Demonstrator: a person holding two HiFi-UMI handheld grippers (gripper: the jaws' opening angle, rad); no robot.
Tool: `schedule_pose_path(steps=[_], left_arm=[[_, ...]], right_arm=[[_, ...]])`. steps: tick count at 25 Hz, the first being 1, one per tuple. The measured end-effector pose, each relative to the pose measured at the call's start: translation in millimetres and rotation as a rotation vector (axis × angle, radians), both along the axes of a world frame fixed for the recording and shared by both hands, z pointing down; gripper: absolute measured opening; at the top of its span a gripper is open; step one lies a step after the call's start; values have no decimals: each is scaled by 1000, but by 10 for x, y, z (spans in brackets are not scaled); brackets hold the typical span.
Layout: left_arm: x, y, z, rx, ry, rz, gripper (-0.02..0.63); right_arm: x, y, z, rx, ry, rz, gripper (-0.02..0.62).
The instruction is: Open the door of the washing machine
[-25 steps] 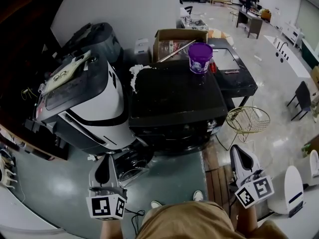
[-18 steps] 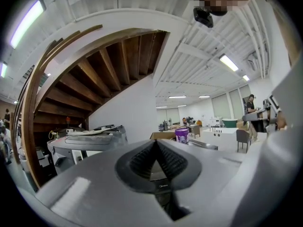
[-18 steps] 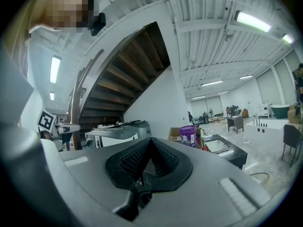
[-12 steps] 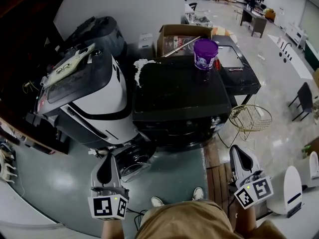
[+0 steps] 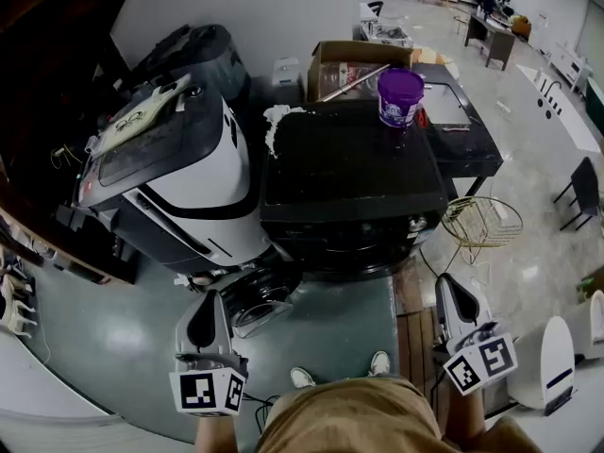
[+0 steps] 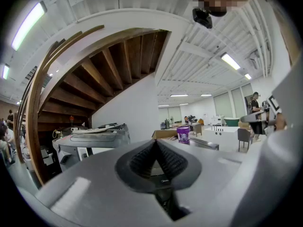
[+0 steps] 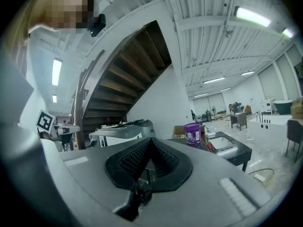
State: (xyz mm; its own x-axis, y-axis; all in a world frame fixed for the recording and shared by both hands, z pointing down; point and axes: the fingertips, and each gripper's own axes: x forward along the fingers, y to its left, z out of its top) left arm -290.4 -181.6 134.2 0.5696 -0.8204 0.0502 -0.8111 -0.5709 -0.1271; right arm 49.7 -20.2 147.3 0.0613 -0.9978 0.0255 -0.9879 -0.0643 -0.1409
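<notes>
I'm holding both grippers low and level in front of the black washing machine [image 5: 354, 173]. The left gripper [image 5: 209, 308] is carrying its fingers [image 6: 142, 157] closed on nothing, and the right gripper [image 5: 447, 291] is doing the same.

The round door [image 5: 257, 302], a glass bowl in a bright metal ring, is sitting low by the machine's left front corner, just ahead of my left gripper. From above I'm not managing to tell whether it is lying flush or standing swung out on its hinge; the scene is fitting both.

Either way, I'm judging that any touch belongs on the ring's edge. The domed glass and the glossy flat casing are offering the ribbed rubber pads little to bite on. I'm also minding the purple plastic bucket [image 5: 400, 97] on the lid, since a jolt could be shaking it.
</notes>
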Motion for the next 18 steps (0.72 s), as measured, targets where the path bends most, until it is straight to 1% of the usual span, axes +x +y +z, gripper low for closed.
schedule_pose_path(steps=[9,18], left_arm=[[-45,107,-31,5,1,-7,61],[-199,248,21,-9,-6,-39,61]], right_arm=[[-80,44,-15,2,11,-19,5],[-182,97,33,-6,7,-46,5]])
